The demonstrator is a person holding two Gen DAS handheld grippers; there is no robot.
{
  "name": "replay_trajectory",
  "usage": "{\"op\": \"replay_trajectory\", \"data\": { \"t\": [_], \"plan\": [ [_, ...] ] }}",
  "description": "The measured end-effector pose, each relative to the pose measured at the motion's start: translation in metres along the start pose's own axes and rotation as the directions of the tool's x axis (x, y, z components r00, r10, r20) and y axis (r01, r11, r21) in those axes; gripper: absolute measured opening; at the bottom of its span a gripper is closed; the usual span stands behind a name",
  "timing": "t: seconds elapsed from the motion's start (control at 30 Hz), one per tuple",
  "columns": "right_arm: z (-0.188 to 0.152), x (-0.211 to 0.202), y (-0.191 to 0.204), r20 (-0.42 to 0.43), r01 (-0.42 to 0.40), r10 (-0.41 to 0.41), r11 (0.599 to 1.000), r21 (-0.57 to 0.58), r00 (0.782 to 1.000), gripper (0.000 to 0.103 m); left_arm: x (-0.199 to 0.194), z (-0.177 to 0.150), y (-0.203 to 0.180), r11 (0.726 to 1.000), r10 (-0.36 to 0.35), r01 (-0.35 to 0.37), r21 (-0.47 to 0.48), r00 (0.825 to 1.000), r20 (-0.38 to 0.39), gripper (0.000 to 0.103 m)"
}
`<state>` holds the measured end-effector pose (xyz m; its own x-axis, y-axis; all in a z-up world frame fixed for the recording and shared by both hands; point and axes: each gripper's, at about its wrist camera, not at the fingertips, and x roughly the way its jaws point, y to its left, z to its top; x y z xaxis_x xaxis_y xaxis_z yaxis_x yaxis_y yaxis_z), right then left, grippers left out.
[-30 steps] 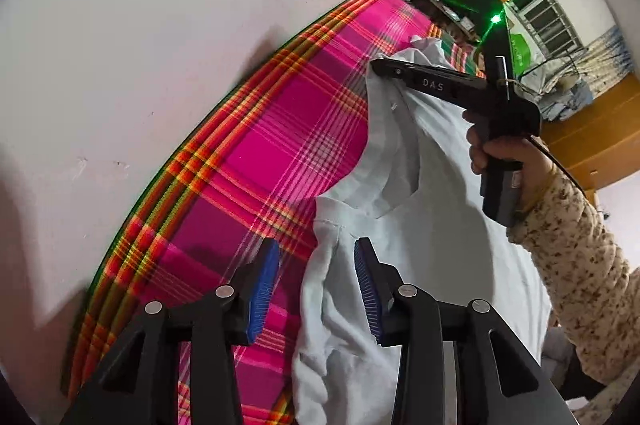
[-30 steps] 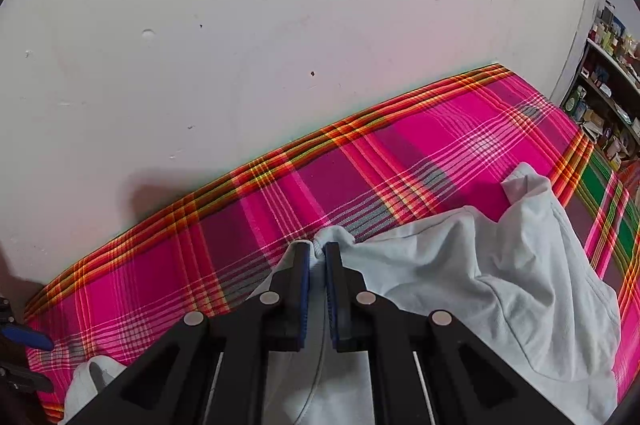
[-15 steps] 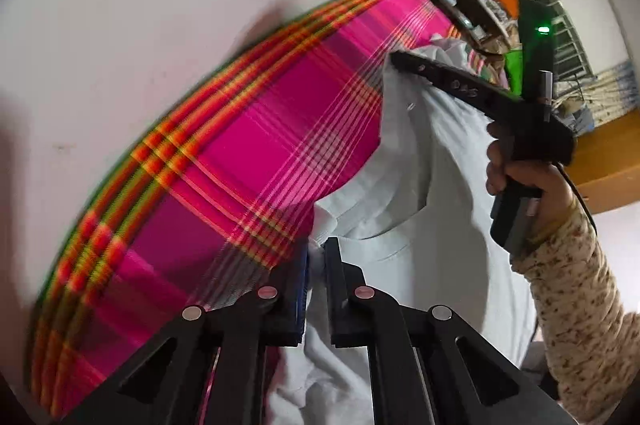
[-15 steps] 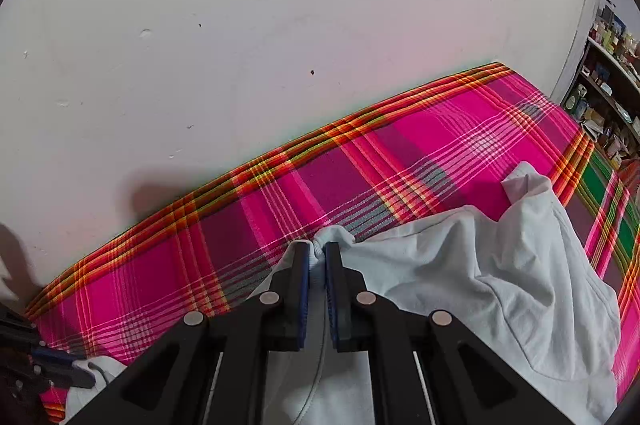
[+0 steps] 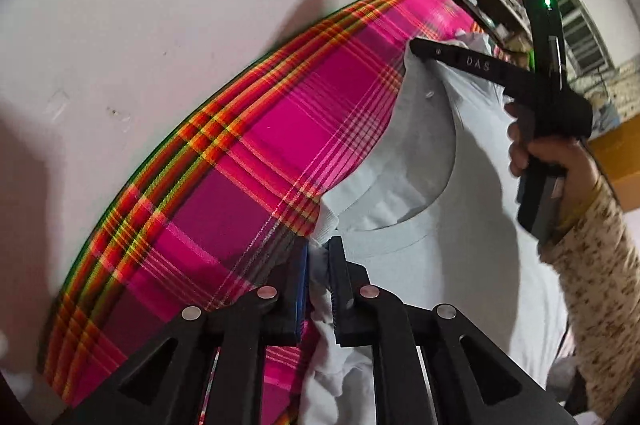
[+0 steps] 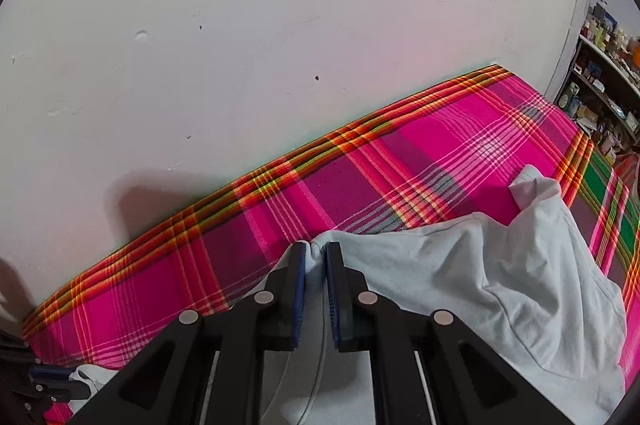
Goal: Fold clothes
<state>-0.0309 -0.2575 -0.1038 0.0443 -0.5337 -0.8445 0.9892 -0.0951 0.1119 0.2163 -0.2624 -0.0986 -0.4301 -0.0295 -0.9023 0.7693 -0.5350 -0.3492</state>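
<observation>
A pale grey T-shirt (image 5: 452, 233) lies on a bed with a pink plaid sheet (image 5: 248, 161). My left gripper (image 5: 318, 257) is shut on the shirt at one shoulder beside the collar. My right gripper (image 6: 316, 257) is shut on the shirt's other shoulder; it also shows in the left wrist view (image 5: 416, 47), held by a hand in a speckled sleeve. The shirt (image 6: 480, 289) hangs slack between the two grips, its body bunched on the sheet (image 6: 400, 161). The left gripper shows at the bottom left of the right wrist view (image 6: 76, 383).
A white wall (image 6: 280, 25) runs along the far edge of the bed. Shelves with small items (image 6: 604, 85) stand past the bed's end. A wooden cabinet (image 5: 616, 153) is at the right.
My left gripper went from open beside the shirt's shoulder to shut on it. The right gripper kept its hold and stayed about where it was.
</observation>
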Motion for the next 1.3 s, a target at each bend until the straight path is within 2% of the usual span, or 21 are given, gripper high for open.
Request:
{"op": "replay_trajectory", "data": {
  "t": [0.1,0.17,0.2,0.27,0.4,0.43,0.53,0.6,0.7,1.0,1.03,1.1,1.17,1.23,1.3],
  "plan": [
    [0.0,-0.007,-0.015,-0.008,-0.077,0.078,0.995,0.07,0.997,0.014,0.004,0.001,-0.001,1.0,0.005,-0.005,-0.006,1.0,-0.02,0.013],
    [0.0,-0.012,-0.026,-0.011,-0.128,0.13,0.985,0.116,0.991,0.018,0.005,0.001,-0.006,1.0,0.027,-0.027,0.011,0.999,-0.031,0.015],
    [0.0,-0.014,-0.031,-0.012,-0.153,0.156,0.978,0.139,0.988,0.023,0.006,0.001,-0.008,0.999,0.038,-0.037,0.02,0.999,-0.037,0.016],
    [0.0,-0.018,-0.041,-0.01,-0.203,0.208,0.962,0.185,0.978,0.025,0.007,-0.001,-0.014,0.997,0.07,-0.068,0.038,0.996,-0.046,0.019],
    [-0.001,-0.023,-0.057,-0.014,-0.284,0.301,0.913,0.292,0.954,0.03,0.012,0.001,-0.018,0.993,0.113,-0.11,0.04,0.991,-0.071,0.026],
    [-0.001,-0.022,-0.058,-0.022,-0.294,0.319,0.898,0.328,0.948,0.033,0.013,0.001,-0.019,0.992,0.122,-0.119,0.042,0.99,-0.075,0.027],
    [-0.001,-0.021,-0.057,-0.025,-0.337,0.376,0.856,0.392,0.926,0.033,0.017,0.002,-0.023,0.989,0.145,-0.142,0.046,0.986,-0.083,0.028],
    [0.003,-0.027,-0.045,-0.043,-0.306,0.338,0.892,0.334,0.94,0.033,0.02,0.001,-0.025,0.987,0.158,-0.154,0.045,0.983,-0.089,0.028],
    [0.002,-0.034,-0.042,-0.028,-0.304,0.332,0.892,0.334,0.943,0.033,0.021,-0.001,-0.024,0.985,0.17,-0.168,0.034,0.981,-0.098,0.029],
    [-0.015,-0.051,-0.079,0.06,-0.367,0.394,0.776,0.514,0.917,0.034,0.007,-0.003,-0.027,0.972,0.234,-0.231,0.042,0.97,-0.06,0.033],
    [-0.017,-0.056,-0.081,0.075,-0.372,0.391,0.774,0.513,0.917,0.033,0.004,-0.001,-0.032,0.971,0.233,-0.23,0.06,0.972,-0.045,0.033],
    [-0.027,-0.074,-0.093,0.089,-0.299,0.295,0.815,0.496,0.951,0.032,0.001,0.008,-0.047,0.975,0.201,-0.2,0.094,0.979,-0.009,0.033],
    [-0.038,-0.092,-0.106,0.105,-0.222,0.196,0.849,0.48,0.975,0.032,0.0,0.022,-0.062,0.98,0.16,-0.161,0.115,0.987,0.017,0.033],
    [-0.048,-0.111,-0.118,0.123,-0.142,0.095,0.874,0.465,0.988,0.032,0.003,0.041,-0.072,0.983,0.112,-0.117,0.14,0.993,0.046,0.033],
    [-0.059,-0.128,-0.132,0.138,-0.06,-0.004,0.887,0.457,0.99,0.032,0.008,0.058,-0.087,0.981,0.069,-0.079,0.178,0.996,0.062,0.035]
  ]
}}
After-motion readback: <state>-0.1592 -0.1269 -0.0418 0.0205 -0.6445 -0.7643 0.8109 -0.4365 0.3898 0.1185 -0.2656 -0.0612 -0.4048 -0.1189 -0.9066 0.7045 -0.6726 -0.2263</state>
